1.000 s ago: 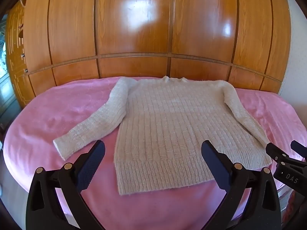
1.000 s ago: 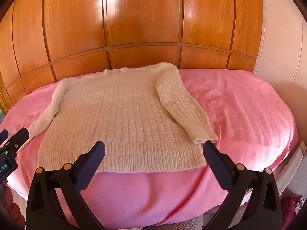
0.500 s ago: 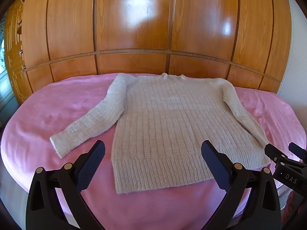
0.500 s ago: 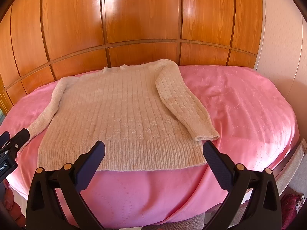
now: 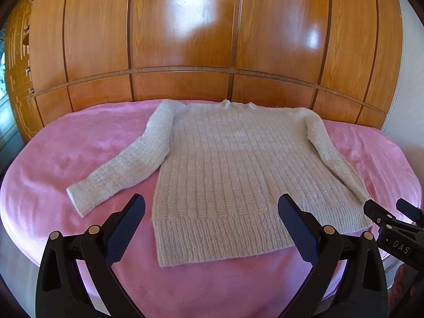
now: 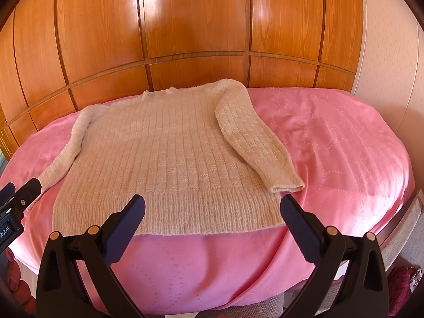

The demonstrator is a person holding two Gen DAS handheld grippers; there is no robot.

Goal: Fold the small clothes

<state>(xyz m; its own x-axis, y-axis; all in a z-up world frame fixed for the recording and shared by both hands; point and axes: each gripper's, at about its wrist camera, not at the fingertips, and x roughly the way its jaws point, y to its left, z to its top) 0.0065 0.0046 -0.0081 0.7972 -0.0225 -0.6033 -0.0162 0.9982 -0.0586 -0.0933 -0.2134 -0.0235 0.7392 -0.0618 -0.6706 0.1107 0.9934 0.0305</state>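
A cream ribbed knit sweater point(image 5: 238, 169) lies flat on the pink bedspread point(image 5: 79, 145), hem toward me, neck toward the wardrobe. It also shows in the right wrist view point(image 6: 169, 159). Its left sleeve point(image 5: 124, 167) is spread out to the side. Its right sleeve point(image 6: 254, 143) lies along the body's edge. My left gripper point(image 5: 212, 209) is open and empty, hovering over the hem. My right gripper point(image 6: 212, 209) is open and empty above the hem's near edge. The right gripper also shows in the left wrist view point(image 5: 392, 212), near the right cuff.
A glossy wooden wardrobe point(image 5: 185, 39) stands behind the bed. The bed's front edge point(image 6: 212, 278) drops off just below my grippers. A pale wall point(image 6: 384, 39) is at the right.
Both grippers have risen slightly, so the sweater sits a little higher and farther in each view. The sweater has not moved.
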